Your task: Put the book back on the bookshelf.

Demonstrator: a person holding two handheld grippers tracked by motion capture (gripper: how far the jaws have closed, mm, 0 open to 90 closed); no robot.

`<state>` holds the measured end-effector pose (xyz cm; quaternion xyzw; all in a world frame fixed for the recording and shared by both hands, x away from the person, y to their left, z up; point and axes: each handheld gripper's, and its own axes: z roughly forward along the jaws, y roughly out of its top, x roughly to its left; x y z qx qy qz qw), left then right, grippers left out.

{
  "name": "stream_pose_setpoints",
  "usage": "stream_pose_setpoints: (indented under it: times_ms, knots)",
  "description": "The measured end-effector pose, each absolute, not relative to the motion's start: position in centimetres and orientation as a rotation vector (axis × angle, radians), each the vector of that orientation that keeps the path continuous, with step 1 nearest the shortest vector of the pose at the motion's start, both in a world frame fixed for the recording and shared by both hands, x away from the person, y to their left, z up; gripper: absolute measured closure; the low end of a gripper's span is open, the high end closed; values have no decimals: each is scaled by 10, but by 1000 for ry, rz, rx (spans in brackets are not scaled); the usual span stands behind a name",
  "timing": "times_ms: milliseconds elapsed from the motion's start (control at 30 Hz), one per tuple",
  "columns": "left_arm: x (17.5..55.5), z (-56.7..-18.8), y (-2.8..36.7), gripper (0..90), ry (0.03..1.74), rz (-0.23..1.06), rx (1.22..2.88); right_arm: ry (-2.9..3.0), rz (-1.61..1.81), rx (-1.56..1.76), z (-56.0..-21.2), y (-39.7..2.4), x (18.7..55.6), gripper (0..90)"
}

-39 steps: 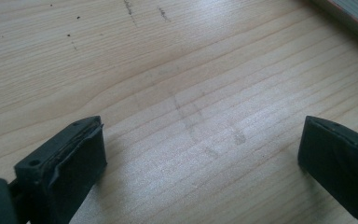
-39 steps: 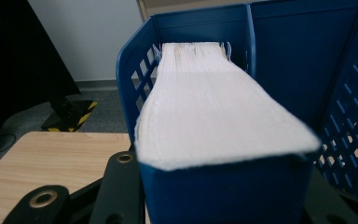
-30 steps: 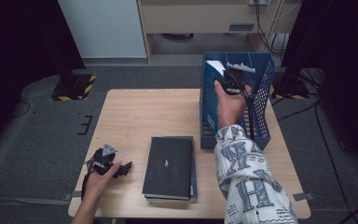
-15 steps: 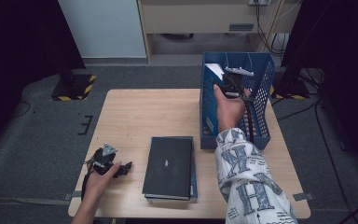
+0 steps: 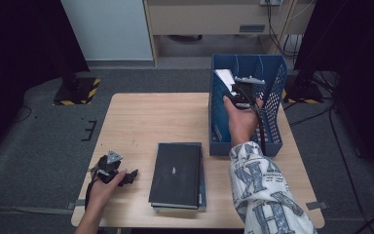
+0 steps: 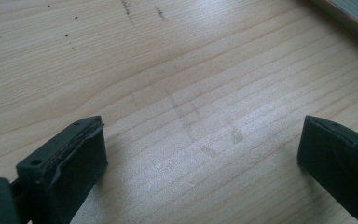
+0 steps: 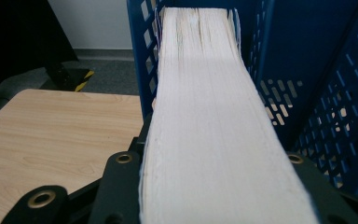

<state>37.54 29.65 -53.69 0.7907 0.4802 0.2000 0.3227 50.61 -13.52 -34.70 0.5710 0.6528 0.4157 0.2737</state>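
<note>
Right tool (image 5: 235, 92) clamped on a thick book (image 7: 205, 116) inside the blue rack (image 5: 272, 87); left tool (image 6: 200, 154) spread wide, empty, over bare counter (image 6: 177, 70). Unchanged from before.

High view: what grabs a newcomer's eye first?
The blue rack at the table's far right, where the right gripper is clamped on a thick book standing page-edge up in a slot. Next, the stack of dark books lying flat at the near middle. The left gripper rests open on the bare wood at the near left corner.
</note>
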Motion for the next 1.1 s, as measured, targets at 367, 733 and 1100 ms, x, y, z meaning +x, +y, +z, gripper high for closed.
stream_pose_setpoints:
  times_ms: [367, 733, 1100]
  knots:
    - [374, -537, 297, 5, 1259, 526, 2078, 1785, 1098, 1542, -354, -135, 487, 593]
    - [375, -537, 296, 4, 1259, 524, 2076, 1795, 1100, 1496, -357, -129, 479, 569]
    - [375, -537, 297, 4, 1259, 523, 2076, 1819, 1112, 1474, -350, -121, 484, 468]
